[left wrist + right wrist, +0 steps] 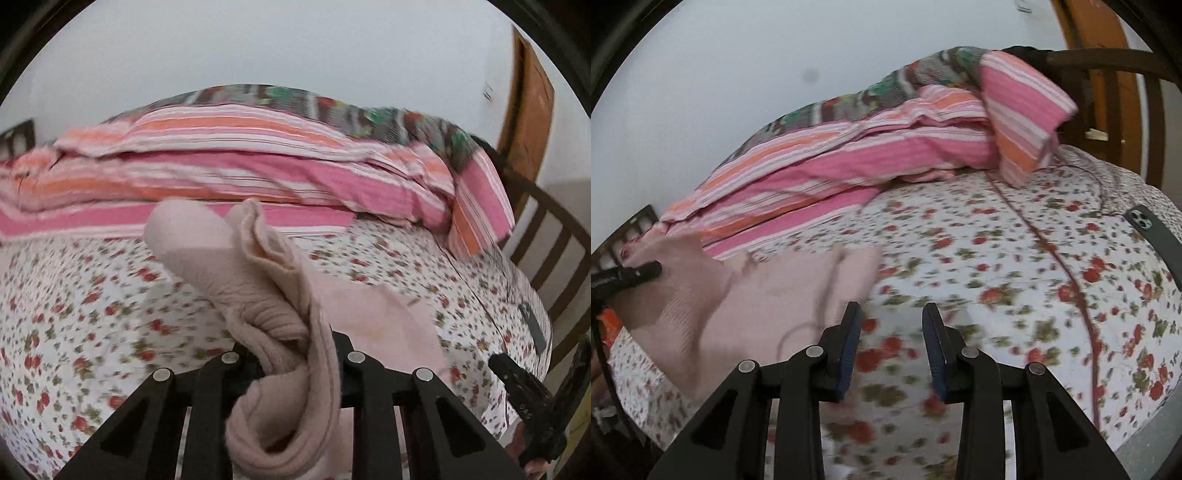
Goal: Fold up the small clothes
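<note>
A pale pink knit garment (258,280) is bunched up and lifted off the flowered bed sheet (74,295). My left gripper (295,343) is shut on its gathered folds, which hide the pads. More of the garment (757,295) lies spread on the sheet in the right wrist view, where a finger (635,275) of my left gripper shows at the left edge on the cloth. My right gripper (892,317) hovers over the bare sheet just right of the garment, jaws apart with nothing between them. One of its fingers (517,380) appears at the lower right of the left wrist view.
A pink and orange striped quilt (849,166) is piled along the far side of the bed. A dark phone (1156,236) with a cable lies on the sheet at the right. A wooden slatted bed end (554,240) and an orange door (528,103) stand beyond.
</note>
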Tool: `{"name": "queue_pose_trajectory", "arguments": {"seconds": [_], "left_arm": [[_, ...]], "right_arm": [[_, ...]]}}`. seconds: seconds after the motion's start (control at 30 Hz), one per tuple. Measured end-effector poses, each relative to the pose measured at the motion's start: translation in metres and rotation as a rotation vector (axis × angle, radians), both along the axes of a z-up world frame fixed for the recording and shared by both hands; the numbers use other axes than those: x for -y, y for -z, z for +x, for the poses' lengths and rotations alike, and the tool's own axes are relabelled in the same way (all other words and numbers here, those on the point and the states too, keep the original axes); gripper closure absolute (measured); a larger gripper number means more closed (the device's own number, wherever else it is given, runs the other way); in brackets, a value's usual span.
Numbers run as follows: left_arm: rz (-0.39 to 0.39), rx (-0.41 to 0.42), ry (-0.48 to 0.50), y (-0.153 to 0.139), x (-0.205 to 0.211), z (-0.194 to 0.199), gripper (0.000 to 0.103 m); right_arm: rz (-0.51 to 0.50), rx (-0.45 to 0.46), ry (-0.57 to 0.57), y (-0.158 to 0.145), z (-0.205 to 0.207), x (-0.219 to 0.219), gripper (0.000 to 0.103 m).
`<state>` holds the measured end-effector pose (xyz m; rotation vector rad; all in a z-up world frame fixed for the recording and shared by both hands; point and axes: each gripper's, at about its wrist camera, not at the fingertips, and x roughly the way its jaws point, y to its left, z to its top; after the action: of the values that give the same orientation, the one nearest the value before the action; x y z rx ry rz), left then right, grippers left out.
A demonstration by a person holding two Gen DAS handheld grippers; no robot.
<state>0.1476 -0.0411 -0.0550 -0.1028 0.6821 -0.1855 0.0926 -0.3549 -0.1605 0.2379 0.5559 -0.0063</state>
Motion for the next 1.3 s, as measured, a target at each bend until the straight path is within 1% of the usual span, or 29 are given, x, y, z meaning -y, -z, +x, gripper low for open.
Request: {"name": "queue_pose_trajectory", "arguments": {"seconds": [0.07, 0.13, 0.23, 0.33, 0.43, 0.47, 0.5, 0.53, 0.57, 0.63, 0.73, 0.77, 0.83, 1.0, 1.07, 1.1, 1.17, 1.23, 1.3], "left_arm": [[0.018, -0.005, 0.025, 0.002, 0.023, 0.0, 0.082], [0.027, -0.02, 0.058, 0.008, 0.049, -0.001, 0.082], [-0.003, -0.07, 0.124, 0.024, 0.075, -0.004, 0.082], [-0.057, -0.153, 0.197, 0.042, 0.088, -0.004, 0.081], [-0.077, -0.202, 0.237, 0.05, 0.087, -0.003, 0.079], [-0.092, -0.203, 0.237, 0.05, 0.084, -0.004, 0.076], [-0.127, -0.21, 0.243, 0.048, 0.077, -0.007, 0.067], [-0.167, -0.22, 0.258, 0.046, 0.072, -0.008, 0.052], [-0.198, -0.224, 0.269, 0.044, 0.07, -0.01, 0.047], [-0.257, -0.206, 0.285, 0.037, 0.063, -0.018, 0.044], [-0.24, -0.164, 0.301, 0.027, 0.061, -0.031, 0.04], [-0.225, -0.139, 0.301, 0.023, 0.06, -0.034, 0.039], [-0.204, -0.091, 0.277, 0.015, 0.052, -0.04, 0.034], [-0.131, -0.042, 0.173, 0.011, 0.015, -0.028, 0.034], [-0.112, -0.019, 0.132, 0.015, -0.007, -0.021, 0.034], [-0.106, -0.011, 0.114, 0.018, -0.019, -0.017, 0.034], [-0.103, 0.006, 0.088, 0.026, -0.042, -0.008, 0.034], [-0.12, 0.004, 0.065, 0.036, -0.062, 0.003, 0.034], [-0.14, 0.002, 0.055, 0.046, -0.079, 0.014, 0.034]], "right_arm": [[-0.005, -0.002, 0.029, 0.005, 0.002, 0.01, 0.068], [0.042, -0.005, 0.037, 0.007, 0.005, 0.021, 0.068], [0.072, 0.004, 0.05, 0.006, 0.008, 0.029, 0.068], [0.037, 0.012, 0.067, 0.001, 0.014, 0.027, 0.068], [0.018, 0.024, 0.065, -0.004, 0.018, 0.023, 0.068], [0.026, 0.034, 0.058, -0.005, 0.017, 0.023, 0.068], [0.043, 0.05, 0.046, -0.007, 0.016, 0.021, 0.068], [0.046, 0.055, 0.041, -0.008, 0.016, 0.02, 0.068], [0.041, 0.056, 0.035, -0.009, 0.017, 0.019, 0.068], [0.021, 0.06, 0.028, -0.01, 0.019, 0.016, 0.068], [0.042, 0.061, 0.018, -0.01, 0.019, 0.018, 0.068], [0.044, 0.059, 0.017, -0.01, 0.019, 0.02, 0.068], [0.041, 0.059, 0.022, -0.009, 0.016, 0.021, 0.068], [0.049, 0.057, -0.005, -0.007, 0.011, 0.017, 0.068], [0.051, 0.06, -0.038, -0.009, 0.007, 0.007, 0.068], [0.056, 0.065, -0.061, -0.012, 0.005, 0.002, 0.066], [0.054, 0.071, -0.099, -0.023, 0.002, -0.013, 0.058], [0.095, 0.072, -0.16, -0.037, 0.002, -0.029, 0.044], [0.14, 0.061, -0.217, -0.048, 0.006, -0.047, 0.038]]}}
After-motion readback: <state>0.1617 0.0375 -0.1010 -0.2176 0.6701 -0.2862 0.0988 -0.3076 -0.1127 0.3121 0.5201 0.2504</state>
